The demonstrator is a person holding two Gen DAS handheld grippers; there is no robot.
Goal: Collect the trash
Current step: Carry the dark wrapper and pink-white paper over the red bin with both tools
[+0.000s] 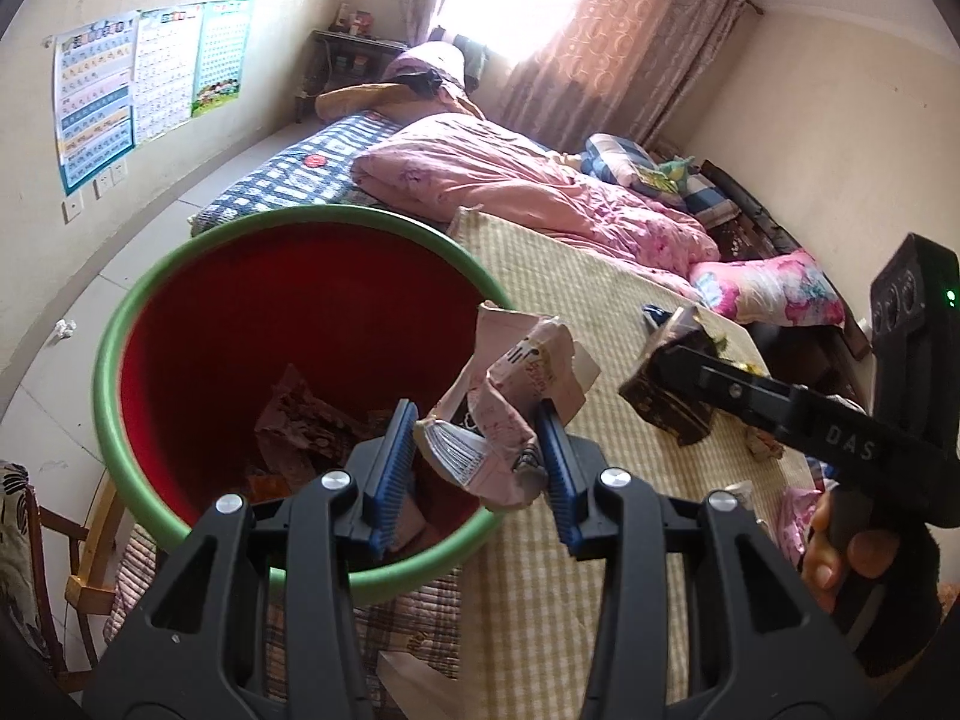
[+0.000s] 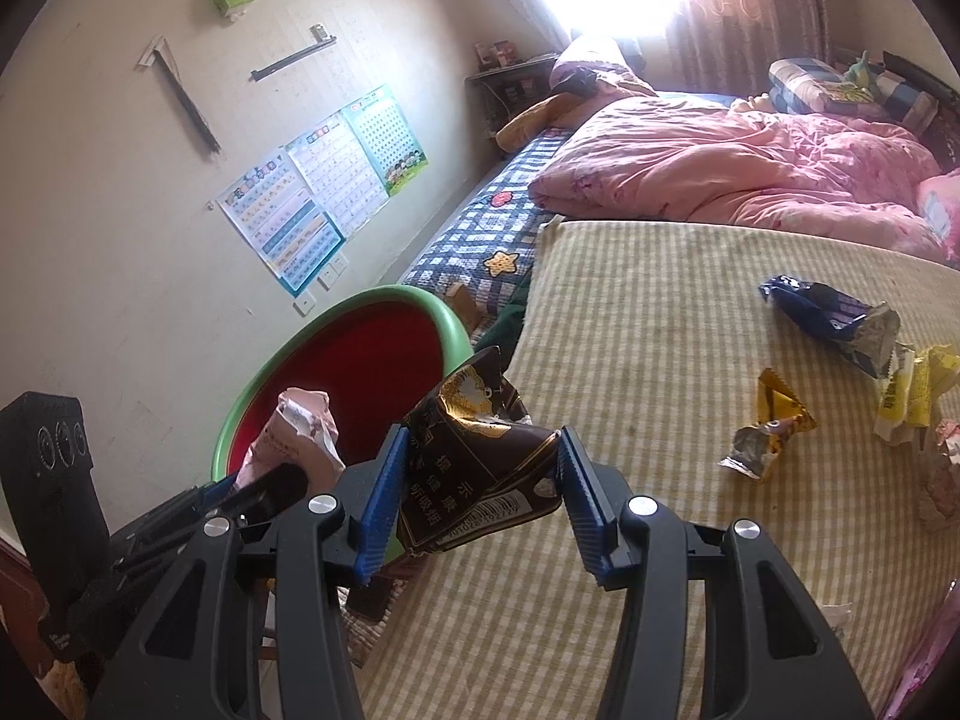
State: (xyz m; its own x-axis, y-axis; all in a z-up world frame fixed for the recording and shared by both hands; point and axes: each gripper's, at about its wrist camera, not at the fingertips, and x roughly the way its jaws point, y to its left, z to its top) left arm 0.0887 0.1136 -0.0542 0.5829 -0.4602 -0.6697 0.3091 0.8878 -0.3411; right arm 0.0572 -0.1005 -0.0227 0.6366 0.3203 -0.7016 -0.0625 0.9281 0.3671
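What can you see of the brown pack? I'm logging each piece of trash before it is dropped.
The brown pack is a crumpled dark brown box, seemingly card or foil, with gold print, white Chinese characters and a barcode near its lower edge. Its torn top flares open. The right gripper pinches it between blue ribbed pads, holding it in the air, tilted, above the striped bed cover beside the bin, not yet over its opening. Nothing else touches it.

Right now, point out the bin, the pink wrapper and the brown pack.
bin (image 1: 114, 336), left wrist view, green rim.
pink wrapper (image 1: 510, 384), left wrist view, crumpled middle.
brown pack (image 2: 480, 468), right wrist view, front face.
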